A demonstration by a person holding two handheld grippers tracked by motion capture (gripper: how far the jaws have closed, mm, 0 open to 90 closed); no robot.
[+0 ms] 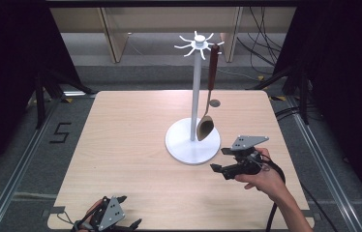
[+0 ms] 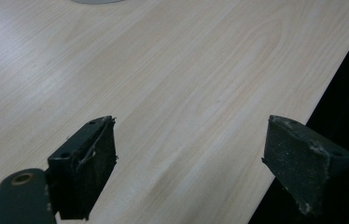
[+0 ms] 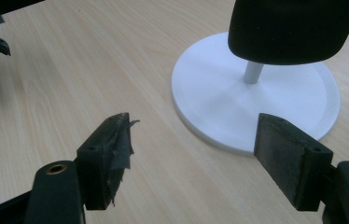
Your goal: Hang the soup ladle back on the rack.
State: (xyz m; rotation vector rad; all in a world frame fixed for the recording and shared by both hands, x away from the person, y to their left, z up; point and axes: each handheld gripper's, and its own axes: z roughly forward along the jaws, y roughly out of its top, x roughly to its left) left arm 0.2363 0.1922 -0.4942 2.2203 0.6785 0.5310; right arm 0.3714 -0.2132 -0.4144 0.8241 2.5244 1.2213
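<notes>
My right gripper (image 1: pixel 223 162) is just beside the round foot of the white stand (image 1: pixel 192 143), on the side nearer to me. Its jaws are wide apart and hold nothing. In the right gripper view I look past my two black jaws at that white foot and its thin pole.

The spoon (image 1: pixel 209 92) hangs from a hook at the top of the stand. Its dark handle is up at the hook and its bowl (image 1: pixel 204 128) hangs down low, just above the foot and close beside the pole. So the spoon is long from top to bottom, with the bowl end pointing down.

I think the spoon is light and stiff. It looks like wood, so it should not break easily, and it may be a bit smooth. It can swing on its hook if I bump it. I would take hold of the thin part of the handle, a little above the bowl, and pinch it from the sides.

My left gripper (image 1: pixel 111 217) is well apart from the stand, at the near edge of the table (image 1: pixel 121 145). Its jaws are wide apart too, over bare wood.
</notes>
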